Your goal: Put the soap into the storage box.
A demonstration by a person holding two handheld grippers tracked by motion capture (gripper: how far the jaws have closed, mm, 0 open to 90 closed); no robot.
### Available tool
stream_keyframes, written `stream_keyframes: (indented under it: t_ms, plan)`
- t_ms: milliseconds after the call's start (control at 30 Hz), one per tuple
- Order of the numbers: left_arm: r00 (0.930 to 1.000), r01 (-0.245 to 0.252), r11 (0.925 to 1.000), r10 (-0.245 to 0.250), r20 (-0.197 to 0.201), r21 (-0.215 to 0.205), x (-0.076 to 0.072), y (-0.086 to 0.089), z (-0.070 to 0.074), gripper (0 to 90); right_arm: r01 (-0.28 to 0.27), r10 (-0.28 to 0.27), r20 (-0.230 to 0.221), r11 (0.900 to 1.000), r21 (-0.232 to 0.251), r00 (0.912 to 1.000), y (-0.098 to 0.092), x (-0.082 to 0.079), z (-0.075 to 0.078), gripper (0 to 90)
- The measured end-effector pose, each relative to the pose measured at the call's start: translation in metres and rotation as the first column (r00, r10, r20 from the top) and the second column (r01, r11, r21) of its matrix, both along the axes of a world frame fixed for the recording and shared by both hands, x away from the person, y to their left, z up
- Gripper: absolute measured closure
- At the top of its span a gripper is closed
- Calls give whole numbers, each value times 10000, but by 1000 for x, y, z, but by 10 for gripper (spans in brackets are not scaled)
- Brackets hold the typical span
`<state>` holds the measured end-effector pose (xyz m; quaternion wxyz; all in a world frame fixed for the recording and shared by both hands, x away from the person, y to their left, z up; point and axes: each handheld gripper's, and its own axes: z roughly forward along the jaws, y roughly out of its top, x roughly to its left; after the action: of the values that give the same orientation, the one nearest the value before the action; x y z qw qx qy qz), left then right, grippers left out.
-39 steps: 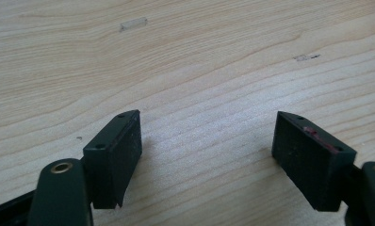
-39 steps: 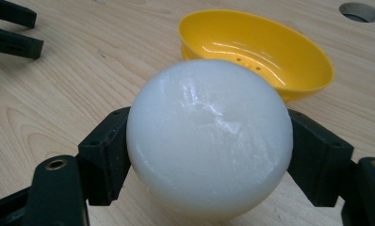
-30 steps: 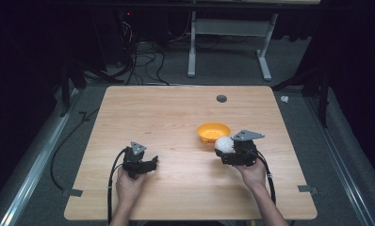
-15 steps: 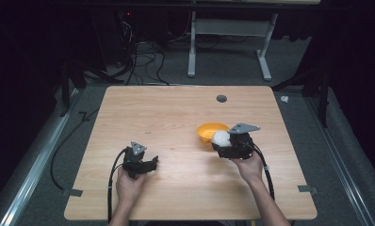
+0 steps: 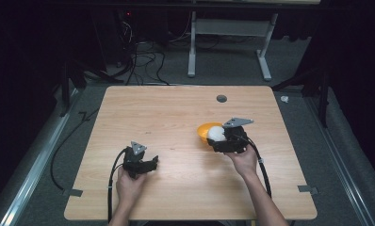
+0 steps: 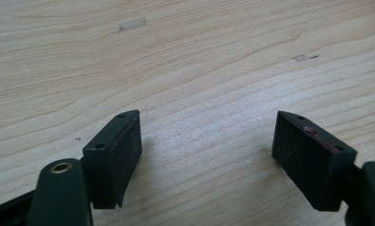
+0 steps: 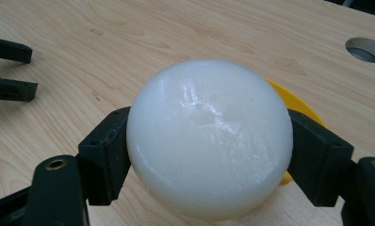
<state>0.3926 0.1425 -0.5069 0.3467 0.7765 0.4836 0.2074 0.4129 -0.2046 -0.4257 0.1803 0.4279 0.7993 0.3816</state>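
The white puck point(image 7: 209, 141) is clamped between the two jaws of the right gripper point(image 7: 209, 160), one pad pressed against each side of it. In the high view the puck point(image 5: 216, 133) is seen above the near rim of the orange bowl point(image 5: 205, 132), held clear of the table point(image 5: 176, 108); whether it touches the bowl cannot be told. In the right gripper view the bowl point(image 7: 298, 110) is seen behind the puck, with part of its rim showing to the right.

The right gripper point(image 5: 219, 140) is held by the right hand point(image 5: 242, 160) on the right half of the table, with its cable trailing back along the forearm. A round hole point(image 5: 221, 98) is set in the tabletop beyond the bowl, well apart from it.

The left gripper point(image 5: 152, 162) is held by the left hand point(image 5: 129, 181) on the near left part of the table, well apart from the bowl. Its jaws are spread wide over bare wood point(image 6: 199, 70), with nothing between the pads point(image 6: 124, 150). Its two jaw tips point(image 7: 9, 70) are also seen at the left edge of the right gripper view.
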Motion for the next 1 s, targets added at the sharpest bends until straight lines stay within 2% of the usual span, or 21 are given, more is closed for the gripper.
stream_keyframes:
  t_ms: [167, 233, 567, 733, 967, 1000]
  plan:
    - [10000, -4, 10000, 4, -1, 1, 0, 0, 0, 251, 43, -42, 15, 9999, -106, 10000, 0, 5, 1, 252]
    - [10000, -4, 10000, 4, -1, 1, 0, 0, 0, 251, 139, -139, 5, 9999, 3, 9999, -1, 7, 1, 252]
    - [10000, -5, 10000, 5, -2, 0, 0, 0, 0, 251, 445, -446, -201, 9990, -37, 9988, -1, 18, -9, 252]
    - [10000, -4, 10000, 4, -7, -9, 0, 0, 0, 251, 525, -531, -305, 9984, -204, 9981, 2, 24, -10, 252]
    - [10000, 6, 10000, -6, -7, -19, 0, 0, 0, 251, 498, -504, -217, 9984, -274, 9985, 9, 32, -7, 252]
    - [10000, 5, 10000, -5, -8, -20, 0, 0, 0, 250, 528, -541, -289, 9976, -437, 9981, 11, 35, -7, 252]
